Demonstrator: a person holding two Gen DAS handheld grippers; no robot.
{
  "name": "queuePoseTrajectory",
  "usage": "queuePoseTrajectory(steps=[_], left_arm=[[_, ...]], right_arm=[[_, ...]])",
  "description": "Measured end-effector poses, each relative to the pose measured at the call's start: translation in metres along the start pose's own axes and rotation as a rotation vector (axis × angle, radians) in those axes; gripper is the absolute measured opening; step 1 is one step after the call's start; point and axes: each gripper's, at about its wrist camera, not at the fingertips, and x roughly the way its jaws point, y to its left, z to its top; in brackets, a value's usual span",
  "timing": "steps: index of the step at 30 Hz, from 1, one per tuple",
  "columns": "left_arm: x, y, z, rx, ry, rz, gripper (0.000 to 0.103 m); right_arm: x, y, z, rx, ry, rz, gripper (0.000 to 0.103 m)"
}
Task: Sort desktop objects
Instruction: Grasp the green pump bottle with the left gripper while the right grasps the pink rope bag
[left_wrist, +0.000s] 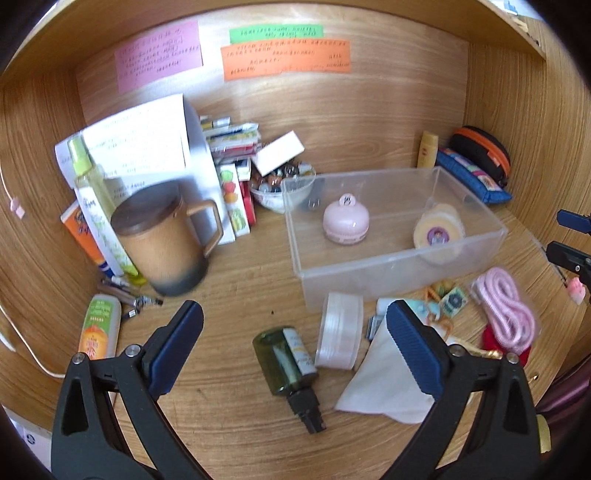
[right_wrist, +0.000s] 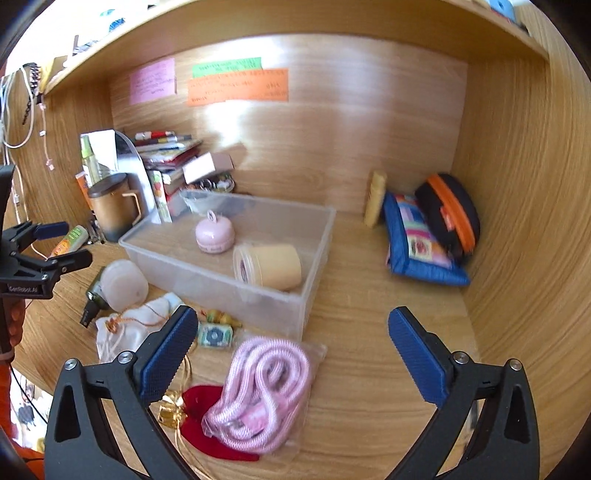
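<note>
A clear plastic bin (left_wrist: 402, 273) (right_wrist: 207, 273) stands mid-desk and holds a pink round case (left_wrist: 346, 223) (right_wrist: 214, 234) and a yellow jar (left_wrist: 439, 233) (right_wrist: 269, 266) on its side. My left gripper (left_wrist: 295, 347) is open and empty above a green dropper bottle (left_wrist: 282, 362) and a white round jar (left_wrist: 339, 335) lying in front of the bin. My right gripper (right_wrist: 288, 354) is open and empty above a bagged pink cord (right_wrist: 258, 391) (left_wrist: 506, 310). The left gripper also shows at the left edge of the right wrist view (right_wrist: 61, 242).
A brown lidded mug (left_wrist: 166, 240), spray bottle (left_wrist: 86, 173), tubes and stacked boxes (left_wrist: 232, 155) crowd the back left. A blue pouch (right_wrist: 417, 243) and black-orange case (right_wrist: 450, 214) lean in the right corner. A white cloth bag (right_wrist: 129, 332), small trinkets (right_wrist: 214, 334) and red cloth (right_wrist: 207, 402) lie at the front.
</note>
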Motion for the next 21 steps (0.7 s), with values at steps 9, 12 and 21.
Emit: queuePoseTrajectory(steps=[9,12,21], left_arm=[[0.018,0.024,-0.034,-0.068,0.083,-0.031,0.101],[0.026,0.024,-0.04,-0.062,0.111,-0.028,0.101],[0.047,0.026,-0.048,-0.065,0.153,-0.049,0.101]], right_arm=[[0.024,-0.002,-0.033,0.066,0.098,-0.016,0.103],[0.032,-0.004,-0.039,0.085,0.129,-0.022,0.103],[0.054,-0.001,-0.052,0.126,0.203,0.017,0.103]])
